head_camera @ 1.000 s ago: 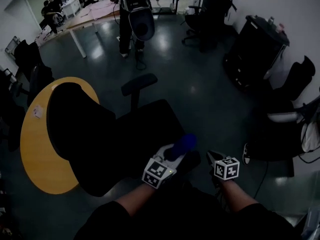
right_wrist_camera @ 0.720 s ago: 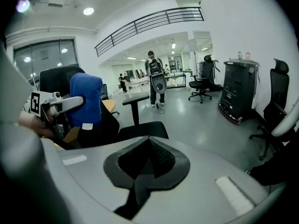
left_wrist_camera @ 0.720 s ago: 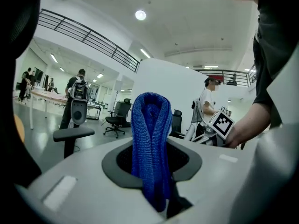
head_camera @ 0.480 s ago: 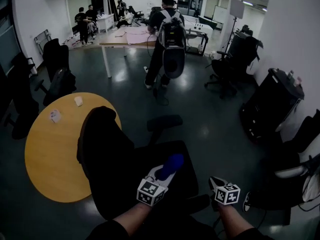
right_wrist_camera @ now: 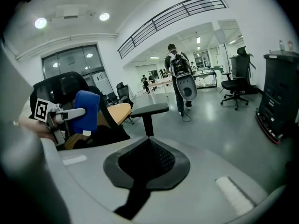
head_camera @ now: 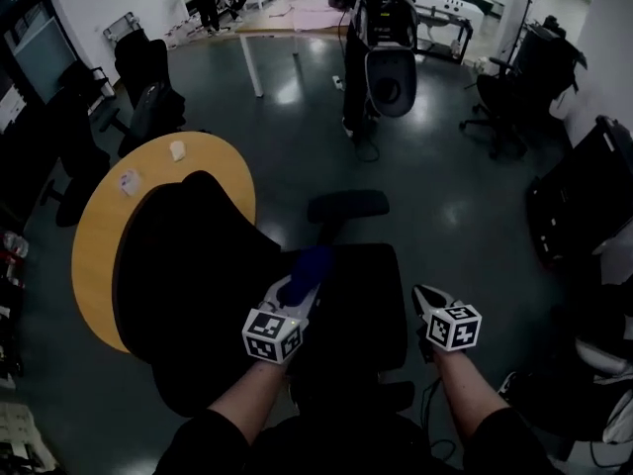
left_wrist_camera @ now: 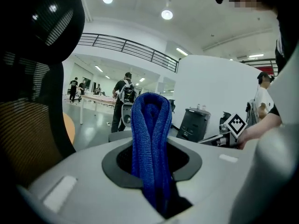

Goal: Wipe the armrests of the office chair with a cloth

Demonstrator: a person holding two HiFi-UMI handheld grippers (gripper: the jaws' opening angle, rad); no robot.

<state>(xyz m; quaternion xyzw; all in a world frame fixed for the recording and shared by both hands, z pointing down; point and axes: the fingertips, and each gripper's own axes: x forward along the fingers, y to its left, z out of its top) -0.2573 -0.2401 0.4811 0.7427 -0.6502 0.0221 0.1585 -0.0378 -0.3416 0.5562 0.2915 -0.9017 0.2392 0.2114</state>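
A black office chair stands below me, with its backrest (head_camera: 188,285) at the left and its seat (head_camera: 361,305) in the middle. The far armrest (head_camera: 346,206) stands on its post beyond the seat and also shows as the armrest (right_wrist_camera: 149,108). My left gripper (head_camera: 297,287) is shut on a folded blue cloth (head_camera: 311,263) and hovers over the seat beside the backrest. The cloth (left_wrist_camera: 150,139) stands upright between the jaws. My right gripper (head_camera: 423,295) hangs past the seat's right edge, with its jaws together and nothing in them.
A round yellow table (head_camera: 99,255) sits just behind the backrest. A person with a backpack (head_camera: 384,38) stands on the dark floor beyond the chair. A black cabinet (head_camera: 584,196) is at the right, spare chairs (head_camera: 148,77) at the left, and a long table (head_camera: 297,23) at the back.
The head view has swung. My left gripper, still shut on the cloth, has moved from the seat's near right edge to a spot beside the backrest. The right gripper stays alongside.
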